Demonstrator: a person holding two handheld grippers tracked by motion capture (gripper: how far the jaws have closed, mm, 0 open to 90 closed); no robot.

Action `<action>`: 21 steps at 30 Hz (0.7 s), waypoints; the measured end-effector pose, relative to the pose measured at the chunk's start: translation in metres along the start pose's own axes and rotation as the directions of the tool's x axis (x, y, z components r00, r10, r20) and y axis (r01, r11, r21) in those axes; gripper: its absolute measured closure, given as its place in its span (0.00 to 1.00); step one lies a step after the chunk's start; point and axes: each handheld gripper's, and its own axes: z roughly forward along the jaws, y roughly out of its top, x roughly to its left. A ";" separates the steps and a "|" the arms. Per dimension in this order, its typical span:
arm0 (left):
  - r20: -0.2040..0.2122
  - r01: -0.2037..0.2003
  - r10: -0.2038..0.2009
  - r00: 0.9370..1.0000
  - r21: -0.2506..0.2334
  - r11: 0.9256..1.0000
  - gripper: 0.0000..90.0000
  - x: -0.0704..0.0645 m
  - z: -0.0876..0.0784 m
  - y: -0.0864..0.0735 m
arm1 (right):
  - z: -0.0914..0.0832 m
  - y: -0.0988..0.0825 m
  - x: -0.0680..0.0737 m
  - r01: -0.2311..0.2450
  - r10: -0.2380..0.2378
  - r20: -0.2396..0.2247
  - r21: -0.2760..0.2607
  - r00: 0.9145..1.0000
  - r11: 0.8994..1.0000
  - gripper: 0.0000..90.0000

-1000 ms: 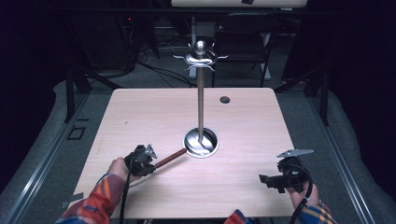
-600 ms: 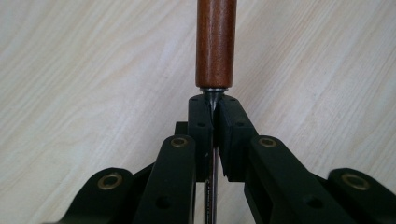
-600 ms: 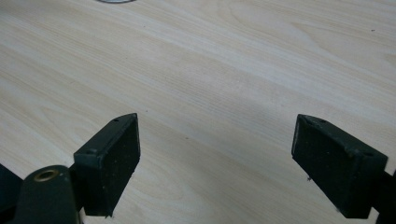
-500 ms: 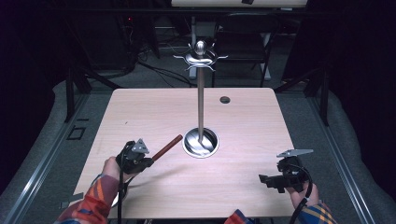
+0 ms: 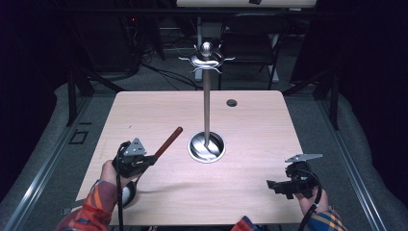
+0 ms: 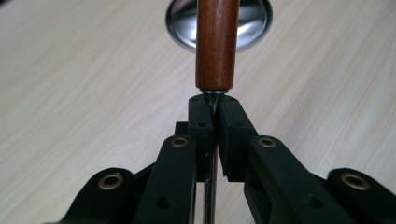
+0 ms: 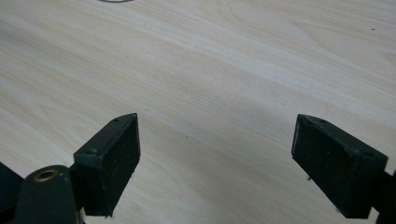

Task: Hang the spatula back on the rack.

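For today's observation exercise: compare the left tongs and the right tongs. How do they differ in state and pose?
The left tongs are shut on the metal shank of a wooden-handled utensil; the right tongs are open and hold nothing. The left tongs point the handle up toward the stand's round steel base; the right tongs hover low over bare table near its right edge. Both are black, hand-held and cabled.

handle (image 6: 216, 44) red-brown | stand (image 5: 207, 113) silver | table (image 5: 144, 110) pale wood | sleeves (image 5: 94, 207) plaid

Left tool (image 6: 212, 116) clamped tight, right tool (image 7: 215, 158) spread wide
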 end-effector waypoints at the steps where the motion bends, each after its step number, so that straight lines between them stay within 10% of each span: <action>1: 0.004 0.013 -0.013 1.000 -0.044 0.999 0.94 0.001 -0.006 0.001 | 0.000 0.000 0.000 0.000 0.000 -0.001 0.000 1.000 1.000 0.17; 21: -0.043 0.012 -0.027 0.999 -0.316 0.949 0.94 -0.008 -0.038 0.022 | 0.001 0.000 0.000 0.009 -0.009 0.007 0.010 1.000 1.000 0.17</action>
